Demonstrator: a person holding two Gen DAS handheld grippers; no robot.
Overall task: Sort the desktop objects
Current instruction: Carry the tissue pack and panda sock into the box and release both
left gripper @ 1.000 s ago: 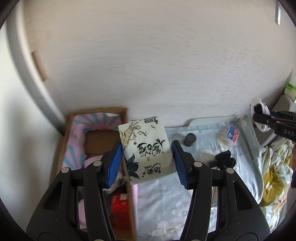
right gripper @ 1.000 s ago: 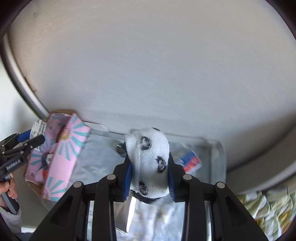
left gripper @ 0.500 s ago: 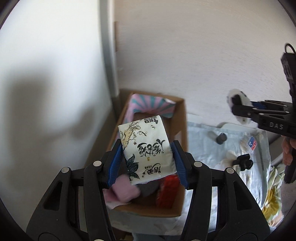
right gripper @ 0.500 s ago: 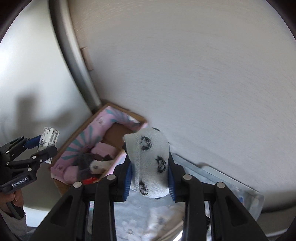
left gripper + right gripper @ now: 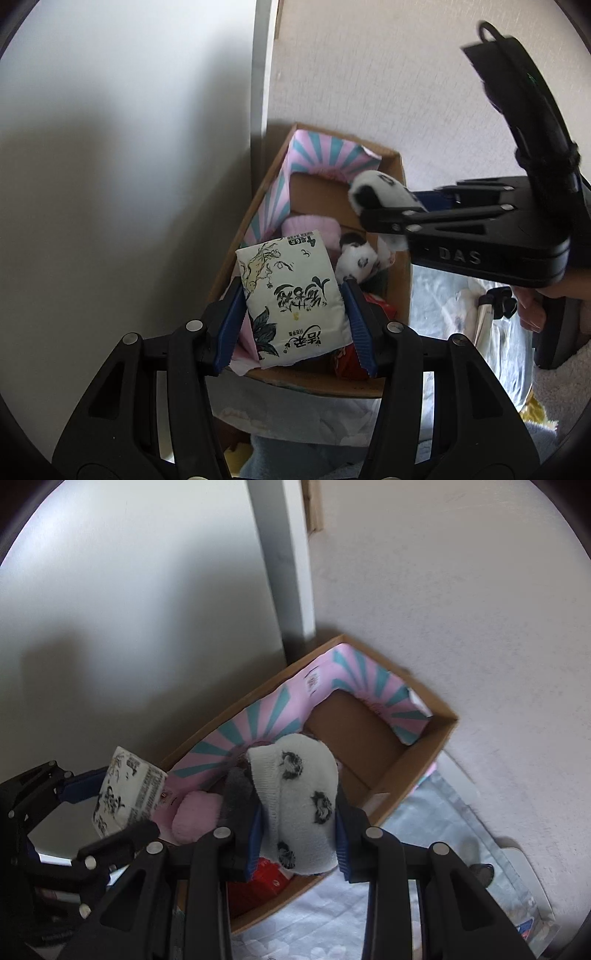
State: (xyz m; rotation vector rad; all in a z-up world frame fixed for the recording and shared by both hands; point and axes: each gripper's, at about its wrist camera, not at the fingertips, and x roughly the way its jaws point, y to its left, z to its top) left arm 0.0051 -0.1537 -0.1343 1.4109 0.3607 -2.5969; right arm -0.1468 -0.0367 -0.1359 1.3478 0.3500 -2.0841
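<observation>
My left gripper (image 5: pixel 295 312) is shut on a white tissue pack (image 5: pixel 293 291) printed with black characters and a leaf, held over the near end of a cardboard box (image 5: pixel 400 173). My right gripper (image 5: pixel 299 834) is shut on a rolled white sock with black spots (image 5: pixel 299 805), hovering above the same box (image 5: pixel 439 738). In the left wrist view the right gripper (image 5: pixel 384 216) reaches in from the right with the sock (image 5: pixel 373 188) over the box's middle. In the right wrist view the left gripper (image 5: pixel 92 805) with the tissue pack (image 5: pixel 125 794) sits at lower left.
The box stands in a wall corner and holds a pink-and-teal striped liner (image 5: pixel 280 716), pink rolls (image 5: pixel 310 229), another spotted sock (image 5: pixel 356 260) and a red packet (image 5: pixel 266 878). A pale floral cloth (image 5: pixel 424 834) covers the surface to the right, with small items (image 5: pixel 498 302) on it.
Both grippers have swung left from over the cloth-covered surface to above the cardboard box, each keeping its load. The right gripper has closed in beside the left one.
</observation>
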